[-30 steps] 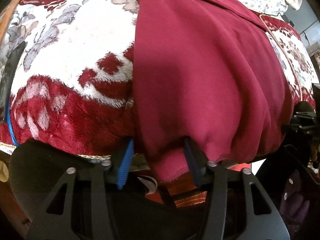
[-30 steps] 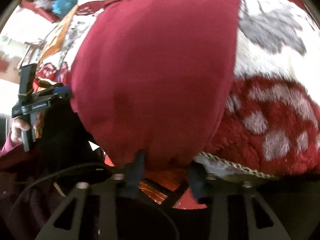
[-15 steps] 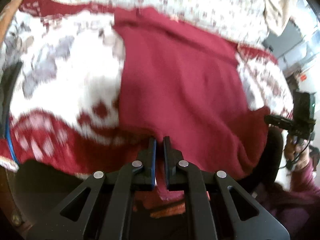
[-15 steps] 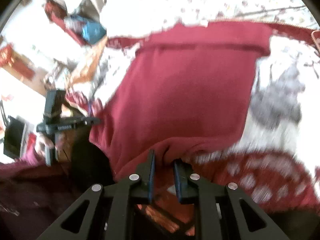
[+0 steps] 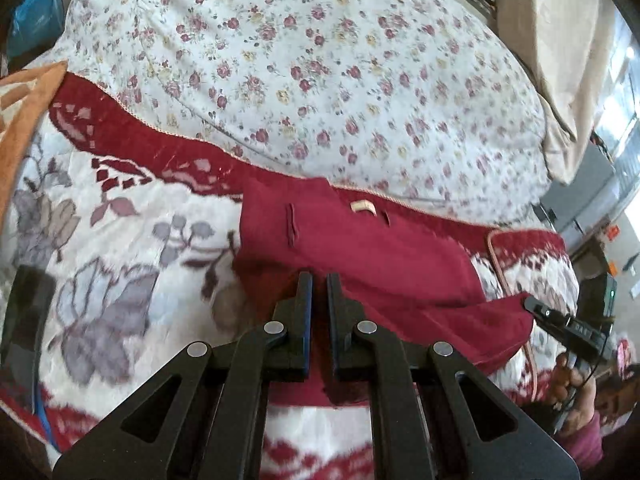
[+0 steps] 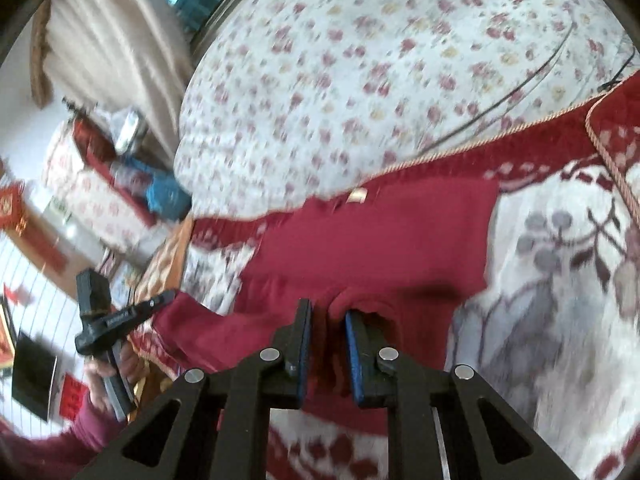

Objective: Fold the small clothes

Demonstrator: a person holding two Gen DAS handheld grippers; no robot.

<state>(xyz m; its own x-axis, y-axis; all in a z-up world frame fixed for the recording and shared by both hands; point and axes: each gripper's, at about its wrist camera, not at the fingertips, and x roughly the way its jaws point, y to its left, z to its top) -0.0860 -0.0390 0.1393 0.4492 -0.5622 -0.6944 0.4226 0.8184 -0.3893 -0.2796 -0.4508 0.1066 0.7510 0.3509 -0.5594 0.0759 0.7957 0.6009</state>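
The left gripper (image 5: pixel 316 280) and right gripper (image 6: pixel 326 306) each pinch a near-hem corner of the maroon garment (image 5: pixel 352 248), jaws nearly pressed together. The hem now rides lifted ahead of the jaws, over the cloth on the plush blanket (image 5: pixel 120 248); earlier it hung off the bed edge. The floral quilt (image 5: pixel 320 60) lies open beyond.

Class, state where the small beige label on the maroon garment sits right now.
The beige label lies on the maroon garment at its far edge, just below the floral quilt, beyond the left gripper; the right wrist view shows it there too.
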